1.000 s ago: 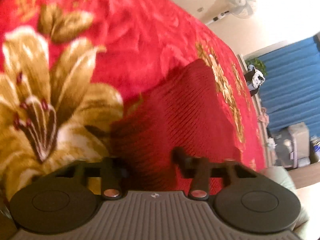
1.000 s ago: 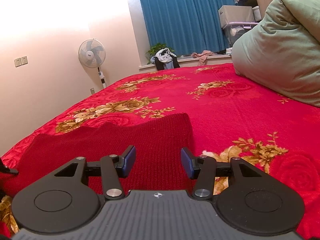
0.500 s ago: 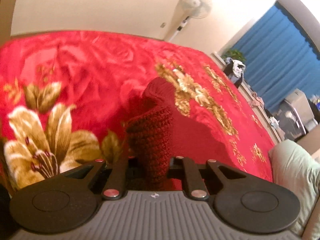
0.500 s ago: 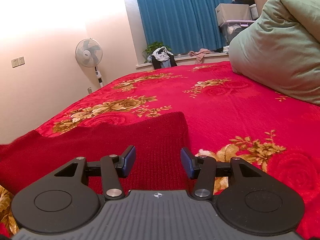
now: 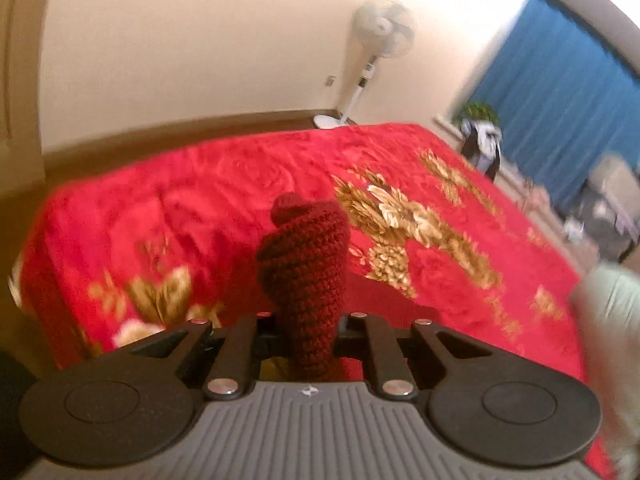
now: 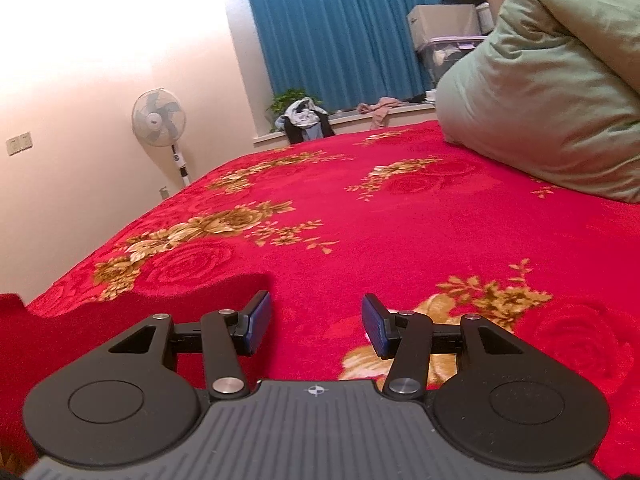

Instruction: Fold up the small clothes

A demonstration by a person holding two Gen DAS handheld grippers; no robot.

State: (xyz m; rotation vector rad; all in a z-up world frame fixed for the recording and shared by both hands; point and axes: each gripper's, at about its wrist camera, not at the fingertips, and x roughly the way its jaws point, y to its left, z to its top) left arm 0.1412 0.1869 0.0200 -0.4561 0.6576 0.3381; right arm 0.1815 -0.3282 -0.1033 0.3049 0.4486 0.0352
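Left wrist view: the dark red knitted garment (image 5: 304, 276) is clamped in the left gripper (image 5: 306, 332), bunched above the red floral blanket (image 5: 200, 200) — presumably for folding over — while the right gripper (image 6: 316, 320) is held open and empty.

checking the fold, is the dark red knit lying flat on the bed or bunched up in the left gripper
Bunched up. The left gripper is shut on a gathered wad of the dark red knit, which stands above the red blanket.
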